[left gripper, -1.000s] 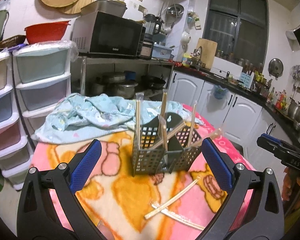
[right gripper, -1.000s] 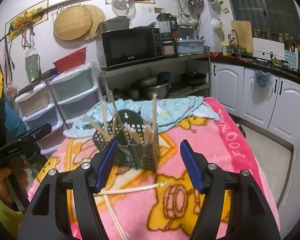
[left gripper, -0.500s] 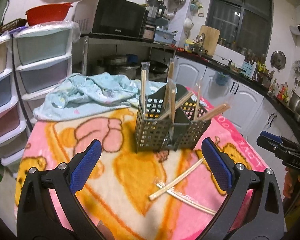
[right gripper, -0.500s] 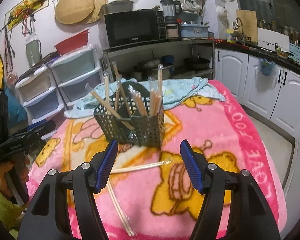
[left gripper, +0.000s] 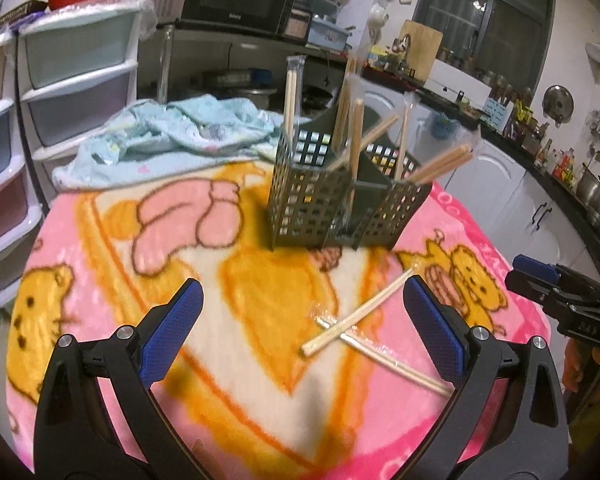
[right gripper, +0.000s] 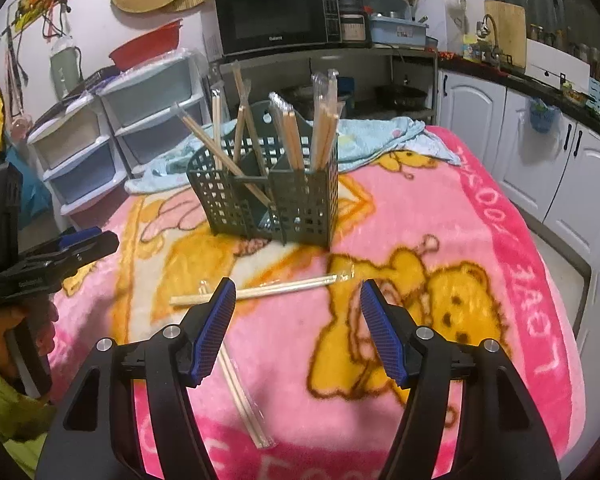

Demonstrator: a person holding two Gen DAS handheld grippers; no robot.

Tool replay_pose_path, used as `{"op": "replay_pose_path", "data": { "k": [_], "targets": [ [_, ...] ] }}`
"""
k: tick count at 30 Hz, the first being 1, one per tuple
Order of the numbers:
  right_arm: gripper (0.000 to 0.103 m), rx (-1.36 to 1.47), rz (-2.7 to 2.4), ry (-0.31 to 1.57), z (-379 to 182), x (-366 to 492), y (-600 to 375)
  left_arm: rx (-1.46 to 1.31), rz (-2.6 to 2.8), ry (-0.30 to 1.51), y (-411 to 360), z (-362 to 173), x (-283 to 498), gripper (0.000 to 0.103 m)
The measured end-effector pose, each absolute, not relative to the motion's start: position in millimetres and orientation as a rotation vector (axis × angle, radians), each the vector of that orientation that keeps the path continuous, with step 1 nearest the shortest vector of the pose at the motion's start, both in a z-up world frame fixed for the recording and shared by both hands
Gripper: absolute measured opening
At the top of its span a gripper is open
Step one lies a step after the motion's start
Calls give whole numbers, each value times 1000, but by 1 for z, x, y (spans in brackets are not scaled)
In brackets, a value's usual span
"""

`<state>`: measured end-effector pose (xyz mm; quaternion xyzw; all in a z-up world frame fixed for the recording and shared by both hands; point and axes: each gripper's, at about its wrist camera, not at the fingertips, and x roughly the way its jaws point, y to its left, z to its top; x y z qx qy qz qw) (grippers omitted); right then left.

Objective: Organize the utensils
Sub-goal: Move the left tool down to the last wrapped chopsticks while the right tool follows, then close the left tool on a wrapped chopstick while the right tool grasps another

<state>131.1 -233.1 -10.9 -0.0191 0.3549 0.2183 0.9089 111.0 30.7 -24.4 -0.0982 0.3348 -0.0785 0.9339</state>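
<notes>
Blue-pad jaws, left gripper (left gripper: 298, 316): released, wide gap, nothing betw. them; hovers above the blanket facing the caddy.
Right gripper (right gripper: 296, 322): jaws also released, empty; one pad sits over the crossing of the loose pairs.
Just changed: vs 1 s ago both cams are closer + tilted down more. Caddy looms bigger, loose pairs now sit right by the pads instead of low in view. No grab made; both sticks lie where they lay.
Meaning for task: approach phase, prob. lining up on a loose pair; 2 pairs left to stow.
Loose pair 1 (right gripper: 256, 290): wrapped chopsticks, flat on blanket, running across in front of the caddy, near the right gripper.
Loose pair 2 (right gripper: 242, 400): wrapped, lies crosswise to pair 1; they overlap at one end.
Caddy (right gripper: 268, 196): dark grid plastic, upright mid-surface, split into compartments w/ a taller back plate.
Caddy contents (right gripper: 292, 136): several wrapped chopstick pairs, some upright, some leaning out over the rim; exact count per compartment unclear.
Surface (right gripper: 500, 280): covered by pink cartoon-bear blanket.
Light blue cloth (left gripper: 172, 132): bunched behind the caddy, apart from it.
</notes>
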Motion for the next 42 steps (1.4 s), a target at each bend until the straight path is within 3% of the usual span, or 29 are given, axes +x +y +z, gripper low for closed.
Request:
{"op": "replay_pose_path", "data": {
  "k": [6, 15, 30, 33, 42],
  "targets": [
    [63, -55, 460, 762, -19, 132, -229, -188, -175, 736, 29, -41, 113, 92],
    [62, -95, 538, 868, -44, 133, -215, -261, -237, 857, 26, -75, 121, 73],
    [41, -210, 697, 1113, -96, 105, -210, -355, -318, 922, 21, -109, 138, 55],
    [36, -225, 691, 1133, -103, 102, -209, -350, -317, 922, 20, -110, 142, 50],
    [20, -262, 678, 1135, -103, 104, -213, -285, -287, 916, 19, -113, 144, 19]
  ]
}}
